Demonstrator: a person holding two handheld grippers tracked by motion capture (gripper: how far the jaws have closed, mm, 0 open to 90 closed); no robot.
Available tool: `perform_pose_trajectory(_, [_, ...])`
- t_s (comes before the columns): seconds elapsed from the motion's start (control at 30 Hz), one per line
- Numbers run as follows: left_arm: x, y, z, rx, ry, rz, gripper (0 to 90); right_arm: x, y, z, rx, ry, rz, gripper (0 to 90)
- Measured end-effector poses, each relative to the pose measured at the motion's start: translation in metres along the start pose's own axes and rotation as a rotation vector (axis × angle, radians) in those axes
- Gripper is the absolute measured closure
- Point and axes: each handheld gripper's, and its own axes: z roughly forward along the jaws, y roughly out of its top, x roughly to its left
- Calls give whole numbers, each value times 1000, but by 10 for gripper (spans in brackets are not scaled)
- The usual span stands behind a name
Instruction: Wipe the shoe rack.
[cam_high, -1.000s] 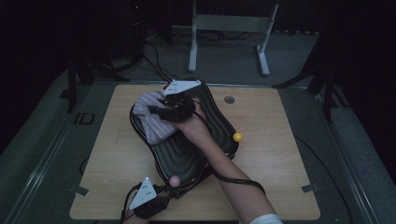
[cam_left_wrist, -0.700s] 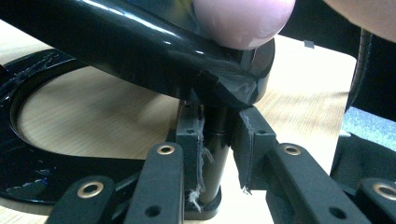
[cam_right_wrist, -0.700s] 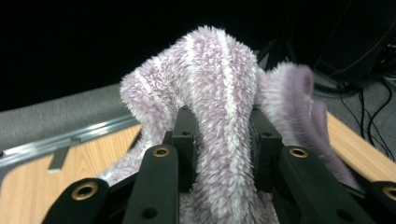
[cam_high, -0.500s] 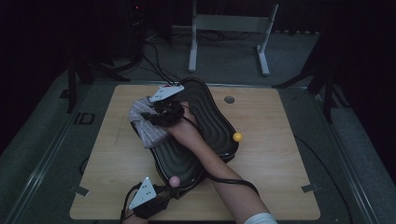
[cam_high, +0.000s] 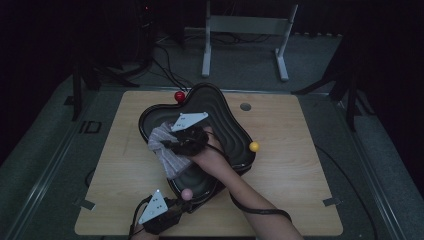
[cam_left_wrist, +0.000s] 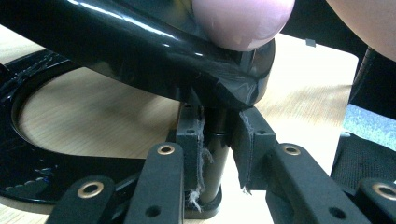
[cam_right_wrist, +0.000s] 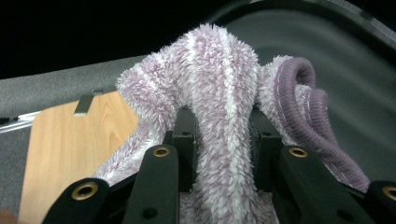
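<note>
A black wavy-rimmed tray (cam_high: 220, 97) stands on short legs on the wooden table. My right gripper (cam_high: 169, 143) reaches over its left side, shut on a fluffy purple-and-white cloth (cam_high: 167, 155) that lies on the tray's ribbed inside and drapes over the left rim. In the right gripper view the cloth (cam_right_wrist: 224, 84) bulges up between the pads of that gripper (cam_right_wrist: 224, 140). At the tray's near tip my left gripper (cam_high: 181, 204) is shut on the tray's black leg (cam_left_wrist: 215, 158), right under a pink ball (cam_left_wrist: 243, 18); the pads of the left gripper (cam_left_wrist: 219, 140) press it from both sides.
A red ball (cam_high: 179, 96) tops the tray's far rim, a yellow ball (cam_high: 254, 146) its right rim. A grey disc (cam_high: 245, 106) is set in the table (cam_high: 300, 180) behind the tray. A black base ring (cam_left_wrist: 28, 186) lies under the tray. White stand legs (cam_high: 282, 75) stand beyond the table.
My right gripper has brought the cloth from the tray's far-left rim nearer and lower, into the tray. The left gripper has stayed on the leg.
</note>
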Motion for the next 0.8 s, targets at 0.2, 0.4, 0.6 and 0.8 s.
perform_pose_trajectory(0.2, [-1, 0, 0, 2, 5, 1, 741, 9, -18, -10, 11, 18, 8, 698])
perform_pose_trajectory(0.4, [0, 0, 0, 4, 4, 1, 741, 20, -33, -19, 21, 19, -6, 698])
perform_pose_trajectory(0.6, [-1, 0, 0, 3, 3, -2, 741, 28, -48, -27, 25, 40, 0, 698])
perform_pose_trajectory(0.8, [-1, 1, 0, 4, 4, -3, 740, 37, -59, -34, 39, 50, -13, 698])
